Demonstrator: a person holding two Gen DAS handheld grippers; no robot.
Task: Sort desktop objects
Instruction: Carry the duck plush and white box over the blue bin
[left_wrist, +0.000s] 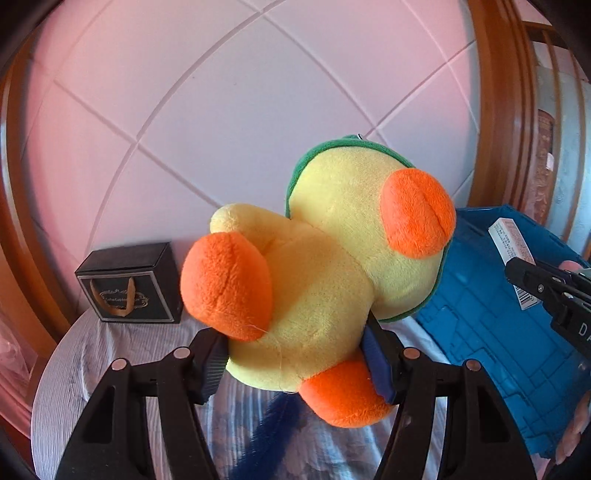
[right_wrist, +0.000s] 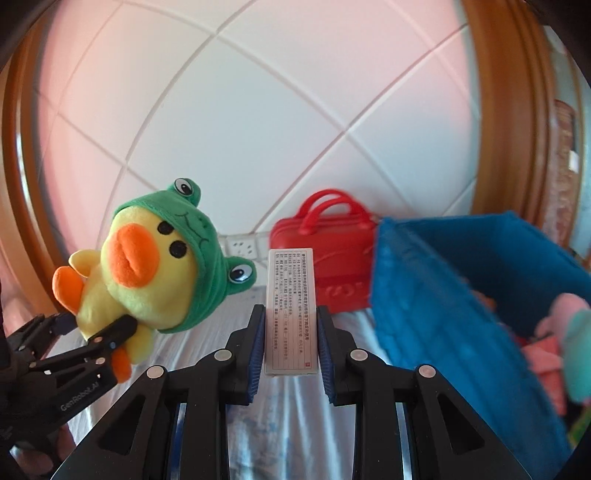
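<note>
Black gift box (left_wrist: 131, 282) far left on striped tablecloth (left_wrist: 110, 354), against tiled wall. Left gripper (left_wrist: 295, 354) clamped on plush duck (left_wrist: 325, 280) at lower body, held above cloth, frog hood up. Right gripper (right_wrist: 291, 341) closed on white printed box (right_wrist: 291, 310), held upright. Behind: red handbag (right_wrist: 325, 254). Far right: blue bin (right_wrist: 461, 295), soft toys inside.

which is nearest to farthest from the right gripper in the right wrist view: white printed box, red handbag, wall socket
1. white printed box: clamped between the fingers of the right gripper, dead centre.
2. red handbag: standing on the table behind the box, slightly right, beside the blue bin.
3. wall socket: on the tiled wall behind, just left of the handbag.
</note>
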